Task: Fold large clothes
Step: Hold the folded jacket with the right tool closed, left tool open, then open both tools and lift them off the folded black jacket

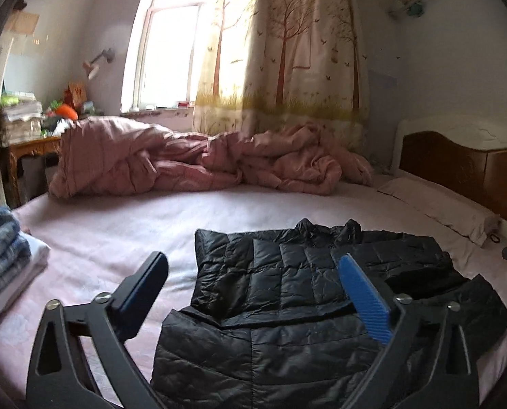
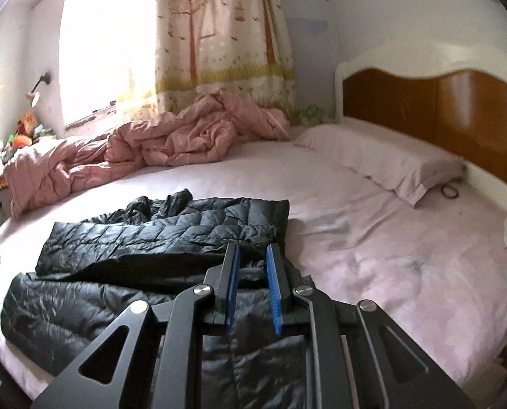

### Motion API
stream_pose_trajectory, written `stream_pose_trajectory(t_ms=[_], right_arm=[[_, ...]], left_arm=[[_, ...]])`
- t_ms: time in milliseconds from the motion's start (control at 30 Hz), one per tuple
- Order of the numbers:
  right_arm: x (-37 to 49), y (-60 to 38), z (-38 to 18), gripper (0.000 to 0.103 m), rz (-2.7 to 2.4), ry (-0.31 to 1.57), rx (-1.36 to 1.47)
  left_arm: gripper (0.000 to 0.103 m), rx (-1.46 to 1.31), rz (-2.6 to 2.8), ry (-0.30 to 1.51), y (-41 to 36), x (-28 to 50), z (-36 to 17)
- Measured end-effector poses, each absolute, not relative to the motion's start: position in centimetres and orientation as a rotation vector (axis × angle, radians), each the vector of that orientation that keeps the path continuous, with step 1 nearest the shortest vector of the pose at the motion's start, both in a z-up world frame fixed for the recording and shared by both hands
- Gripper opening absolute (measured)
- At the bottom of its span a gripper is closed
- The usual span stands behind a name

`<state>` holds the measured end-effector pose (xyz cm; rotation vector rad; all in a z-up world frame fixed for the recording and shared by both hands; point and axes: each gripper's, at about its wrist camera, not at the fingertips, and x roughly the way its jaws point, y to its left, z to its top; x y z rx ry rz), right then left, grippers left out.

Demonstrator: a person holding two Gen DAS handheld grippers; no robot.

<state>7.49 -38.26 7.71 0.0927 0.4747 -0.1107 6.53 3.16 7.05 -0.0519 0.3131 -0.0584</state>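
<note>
**A:** What do you count, starting at the left?

**B:** From my left wrist view, one stack of folded clothes (image 1: 1, 255) at the bed's left edge: blue-grey knit on top, white cloth under it. Then my left gripper (image 1: 253, 266), two fingers spread wide with nothing between them, ribbed blue pads inside.

**A:** And the garment?

**B:** One black puffer jacket (image 1: 287, 289), quilted in squares, shiny and crinkled. It lies flat on the pink bed sheet (image 1: 117, 225) at the near edge, one part folded over the body. Behind it, one crumpled pink quilt (image 1: 192, 156).

**A:** Your right side?

**B:** My right gripper (image 2: 253, 255) hovers over the jacket's (image 2: 117, 293) right part. Its two fingers stand parallel with a narrow gap, parted, gripping nothing. Further right, one long pale pillow (image 2: 383, 163) against one wooden headboard (image 2: 441, 102) with a curved white frame.
</note>
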Motion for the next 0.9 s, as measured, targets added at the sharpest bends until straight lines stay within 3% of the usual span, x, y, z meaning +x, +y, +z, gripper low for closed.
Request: stream_pose_trajectory(t_ms=[33, 100, 133, 467, 667, 900], right_arm=[[6.9, -37.7, 7.6, 0.024, -0.1, 0.468, 0.099], [6.1, -37.1, 7.2, 0.065, -0.066, 0.468, 0.14], [5.8, -36.8, 6.9, 0.071, -0.053, 0.465, 0.152], [4.6, -33.2, 6.1, 0.073, -0.06, 0.457, 0.052], [3.9, -32.9, 6.1, 0.087, -0.08, 0.427, 0.043], [3.8, -32.6, 5.6, 0.088, -0.066, 0.416, 0.039]], left_arm=[[0.101, -0.048, -0.058, 0.307, 2.9, 6.2, 7.1], [0.101, -0.038, -0.08, 0.298, 2.4, 5.6, 7.2], [0.101, -0.029, -0.083, 0.297, 2.1, 5.4, 7.2], [0.103, -0.027, -0.178, 0.351, -0.2, 4.5, 5.9], [0.103, -0.051, -0.189, 0.322, -0.4, 3.7, 6.1], [0.103, -0.013, -0.147, 0.291, -1.1, 2.8, 5.7]])
